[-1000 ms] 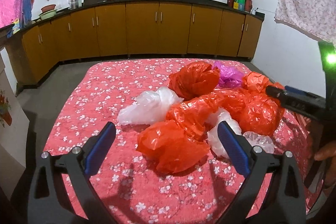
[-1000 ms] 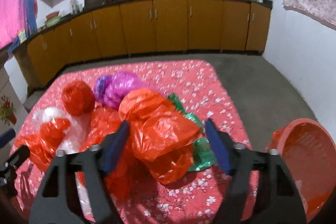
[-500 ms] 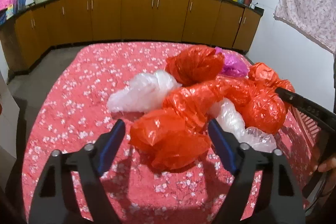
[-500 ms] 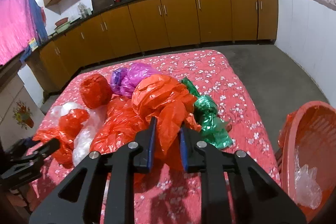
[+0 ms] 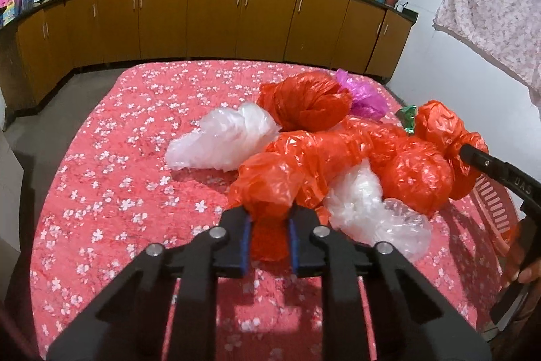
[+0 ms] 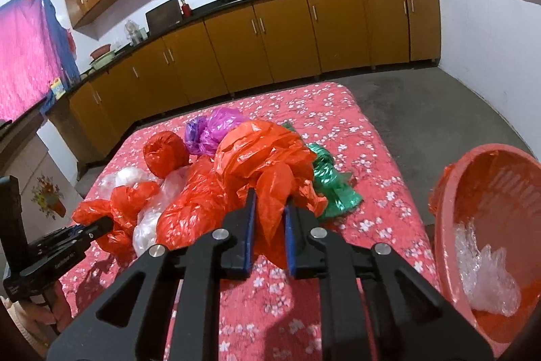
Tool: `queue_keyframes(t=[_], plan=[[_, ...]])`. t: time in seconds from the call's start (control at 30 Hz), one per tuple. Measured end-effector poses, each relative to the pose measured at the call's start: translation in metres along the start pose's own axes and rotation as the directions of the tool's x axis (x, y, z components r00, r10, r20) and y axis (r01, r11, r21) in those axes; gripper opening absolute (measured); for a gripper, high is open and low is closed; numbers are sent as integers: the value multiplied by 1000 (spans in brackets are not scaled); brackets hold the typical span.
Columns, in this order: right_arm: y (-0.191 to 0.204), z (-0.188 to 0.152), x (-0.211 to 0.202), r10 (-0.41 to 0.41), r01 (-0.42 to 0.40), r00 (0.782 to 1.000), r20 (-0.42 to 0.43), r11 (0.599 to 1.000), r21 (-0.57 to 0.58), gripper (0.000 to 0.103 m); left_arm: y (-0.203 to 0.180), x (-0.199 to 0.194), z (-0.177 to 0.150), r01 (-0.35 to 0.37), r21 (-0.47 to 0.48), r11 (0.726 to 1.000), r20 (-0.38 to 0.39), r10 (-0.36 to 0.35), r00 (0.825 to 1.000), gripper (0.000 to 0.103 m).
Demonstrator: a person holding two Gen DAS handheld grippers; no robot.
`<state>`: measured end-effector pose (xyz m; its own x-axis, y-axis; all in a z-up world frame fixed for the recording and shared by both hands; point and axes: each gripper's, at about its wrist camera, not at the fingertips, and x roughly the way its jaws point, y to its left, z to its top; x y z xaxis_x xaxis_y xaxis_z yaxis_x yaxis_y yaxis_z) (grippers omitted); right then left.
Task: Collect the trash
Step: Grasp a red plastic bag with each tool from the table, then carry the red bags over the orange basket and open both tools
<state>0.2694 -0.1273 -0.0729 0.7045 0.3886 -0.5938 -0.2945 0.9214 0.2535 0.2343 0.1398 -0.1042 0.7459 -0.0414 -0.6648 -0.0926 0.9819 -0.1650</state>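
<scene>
My left gripper (image 5: 268,237) has just closed, pinching the near orange bag (image 5: 267,188) at frame centre, while my right gripper (image 6: 268,234) still pinches another orange bag (image 6: 267,164), both ready for the basket (image 6: 453,192) at lower right.

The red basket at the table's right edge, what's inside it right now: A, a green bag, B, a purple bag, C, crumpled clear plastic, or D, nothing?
C: in the right wrist view the red basket holds only crumpled clear plastic; the green bag and purple bag lie on the table.
</scene>
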Motion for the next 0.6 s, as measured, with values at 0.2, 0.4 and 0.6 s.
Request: queue_keyframes(t=[0.2,0.4,0.6], plan=[[-8,-3,-22,5,-6,1000,31,999,38,15,-5,-26,4,13,-1,1000,45,-13,999,16],[-12,-12,-50,6,-10,998,64,998,58,15,-17,-50,7,49,3,999,80,-49,996,16],[-26,-14,-81,-42,33,993,113,996,82,15,-49,-69,16,109,53,993,115,-114,987,16]])
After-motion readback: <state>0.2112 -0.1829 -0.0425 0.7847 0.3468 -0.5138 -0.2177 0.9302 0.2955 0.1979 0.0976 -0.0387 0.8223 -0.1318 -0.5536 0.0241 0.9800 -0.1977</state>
